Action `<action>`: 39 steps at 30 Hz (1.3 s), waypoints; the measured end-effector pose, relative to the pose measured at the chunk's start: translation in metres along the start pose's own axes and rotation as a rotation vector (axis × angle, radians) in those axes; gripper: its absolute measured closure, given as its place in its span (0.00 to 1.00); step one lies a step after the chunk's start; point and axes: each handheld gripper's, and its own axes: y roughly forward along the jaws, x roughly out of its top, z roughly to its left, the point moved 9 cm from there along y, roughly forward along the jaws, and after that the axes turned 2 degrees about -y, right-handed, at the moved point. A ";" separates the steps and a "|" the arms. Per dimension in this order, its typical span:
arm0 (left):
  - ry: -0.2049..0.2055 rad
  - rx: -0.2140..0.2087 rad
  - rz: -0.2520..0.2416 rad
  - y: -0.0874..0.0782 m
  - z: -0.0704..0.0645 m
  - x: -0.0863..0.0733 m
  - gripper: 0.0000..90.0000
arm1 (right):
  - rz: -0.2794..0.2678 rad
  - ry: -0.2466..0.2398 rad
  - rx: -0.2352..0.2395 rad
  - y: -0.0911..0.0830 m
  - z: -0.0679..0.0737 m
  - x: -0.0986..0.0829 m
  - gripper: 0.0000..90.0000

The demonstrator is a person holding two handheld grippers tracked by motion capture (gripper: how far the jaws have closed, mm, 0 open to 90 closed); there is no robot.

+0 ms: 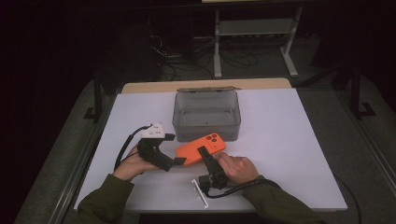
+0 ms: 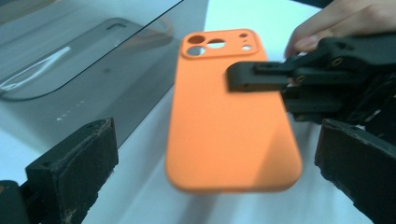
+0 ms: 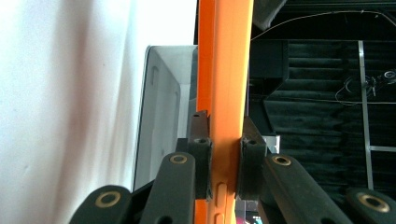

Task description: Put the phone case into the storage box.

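My right tool (image 1: 204, 154) is pinching the orange phone case (image 1: 201, 148) across its thin edge; in the right gripper view the two jaws press on either side of the case (image 3: 224, 93), which runs straight up between them. The case looks lifted off the white tabletop (image 1: 289, 140), just in front of the clear grey box (image 1: 207, 114), with its camera cut-outs pointing toward the box. My left tool (image 1: 180, 161) is spread wide, its jaws standing apart on either side of the case's lower end in the left gripper view (image 2: 233, 126), not touching it as far as I can tell. So the pick-up is done, I judge: the case is held and raised. What is left, as I read it, is either closing my left tool on the near end to share the hold, or carrying the case over the box's open top and setting it inside. The box has nothing in it yet.
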 end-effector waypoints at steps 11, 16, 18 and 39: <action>-0.012 0.058 0.000 -0.009 0.009 -0.011 0.00 | 0.011 0.005 0.002 -0.001 -0.001 -0.004 0.87; -0.013 0.087 -0.002 -0.016 0.012 -0.018 0.00 | 0.012 0.005 0.005 -0.001 -0.002 -0.005 0.87; -0.012 0.101 -0.005 -0.019 0.013 -0.023 0.00 | 0.012 0.004 0.004 -0.001 -0.002 -0.006 0.87; -0.062 0.214 0.008 -0.029 0.017 -0.067 0.00 | 0.020 0.014 0.013 0.000 -0.001 -0.007 0.87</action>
